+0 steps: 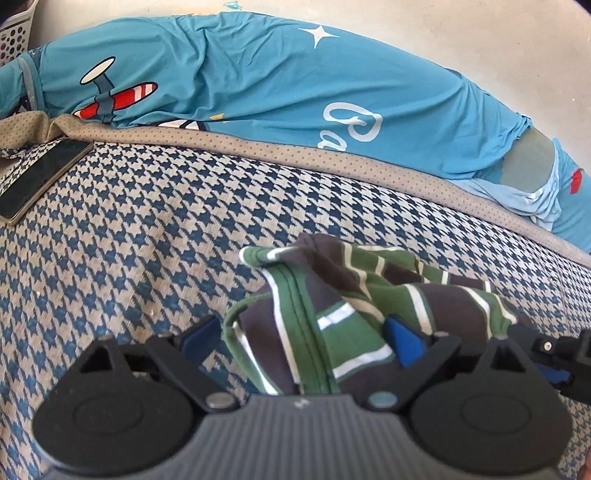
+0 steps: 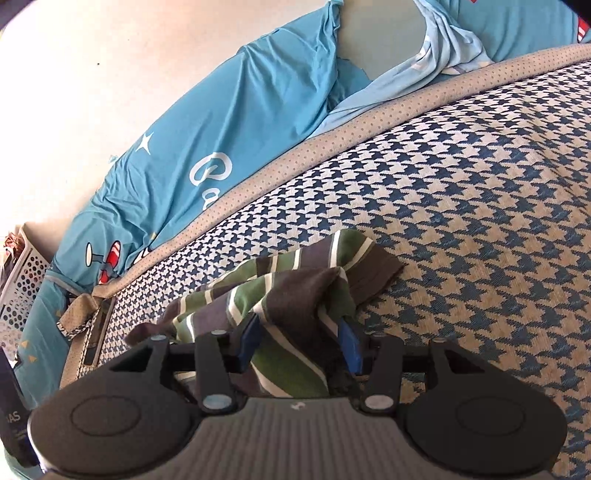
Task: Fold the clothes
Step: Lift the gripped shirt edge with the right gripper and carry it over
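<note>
Left wrist view. Left gripper [image 1: 303, 343] spread wide, blue pads [image 1: 404, 341] on either side of a bunched edge of the striped garment [image 1: 354, 295], cloth lying between the jaws but not pinched. Garment crumpled in a heap on the houndstooth bed cover [image 1: 147, 229], near the middle of the bed, well apart from the phone [image 1: 40, 177] at the far left. Beyond the dotted border, blue cartoon-print bedding [image 1: 258, 81] against the wall; corner of a perforated basket [image 1: 14, 33] top left. Tip of the other tool [image 1: 554, 354] just beside the heap at right. Best handled, judging by the bunching: close on a single hem or seam, not on several layers, since a thick wad would likely slip or drag the whole heap.

Right wrist view. Right gripper [image 2: 299, 343] also parted fairly wide, a ridge of the same garment [image 2: 295, 288] standing between its pads, no squeeze visible. Worth taking a matching edge opposite the left grasp, then drawing both apart to flatten before any crease. Whether heaped for spreading or mid-fold, not settled here.

Look of the garment: soft knit, broad green and dark grey-brown stripes parted by thin white lines, green ribbed trim along one edge, rumpled, no flat panel showing.
</note>
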Available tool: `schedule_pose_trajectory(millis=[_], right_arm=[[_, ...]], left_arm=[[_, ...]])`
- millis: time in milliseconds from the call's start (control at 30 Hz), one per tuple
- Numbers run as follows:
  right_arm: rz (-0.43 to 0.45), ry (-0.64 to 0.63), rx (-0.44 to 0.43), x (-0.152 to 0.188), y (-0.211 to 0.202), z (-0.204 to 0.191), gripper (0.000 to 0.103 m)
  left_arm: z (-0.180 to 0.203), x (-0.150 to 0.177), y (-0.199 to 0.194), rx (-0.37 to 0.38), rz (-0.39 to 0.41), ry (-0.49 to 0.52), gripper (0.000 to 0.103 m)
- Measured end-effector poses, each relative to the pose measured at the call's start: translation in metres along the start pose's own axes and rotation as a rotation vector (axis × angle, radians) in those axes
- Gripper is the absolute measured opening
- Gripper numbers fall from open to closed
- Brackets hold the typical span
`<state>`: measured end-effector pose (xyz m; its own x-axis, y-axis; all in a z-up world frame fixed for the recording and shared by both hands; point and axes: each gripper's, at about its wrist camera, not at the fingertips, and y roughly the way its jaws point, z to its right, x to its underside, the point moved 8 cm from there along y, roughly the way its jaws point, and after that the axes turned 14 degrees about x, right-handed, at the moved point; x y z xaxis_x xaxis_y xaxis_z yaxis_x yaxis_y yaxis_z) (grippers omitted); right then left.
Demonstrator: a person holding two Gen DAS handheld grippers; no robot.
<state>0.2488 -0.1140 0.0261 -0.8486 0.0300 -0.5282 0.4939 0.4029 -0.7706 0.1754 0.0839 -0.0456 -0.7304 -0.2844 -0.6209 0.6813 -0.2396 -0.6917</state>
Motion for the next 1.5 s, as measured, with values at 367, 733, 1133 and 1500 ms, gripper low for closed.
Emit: schedule_pose_trajectory(millis=[367,733,1133,1500], right_arm=[[0.024,-0.167,-0.063,0.023,0.006,-0.041,0.046],[0.09,-0.562,-0.305,0.079,-0.045,-0.097,0.014],[-0.128,-0.927,-0.415,0.184,-0.056,-0.113,0.021],[0.01,-0.752,-0.455,0.128,-0.085,-0.086,0.035]], left_arm=[[-0.024,-0.017,-0.023,-0.143,0.083,-0.015,0.093],[-0.034,-0.04,-0.054,-0.068,0.169,-0.07,0.1],[-0.024,-0.02,-0.035,-0.088,0.006,0.035,0.103],[-0.066,-0.024,-0.048,-0.205,0.022,-0.093,0.103]])
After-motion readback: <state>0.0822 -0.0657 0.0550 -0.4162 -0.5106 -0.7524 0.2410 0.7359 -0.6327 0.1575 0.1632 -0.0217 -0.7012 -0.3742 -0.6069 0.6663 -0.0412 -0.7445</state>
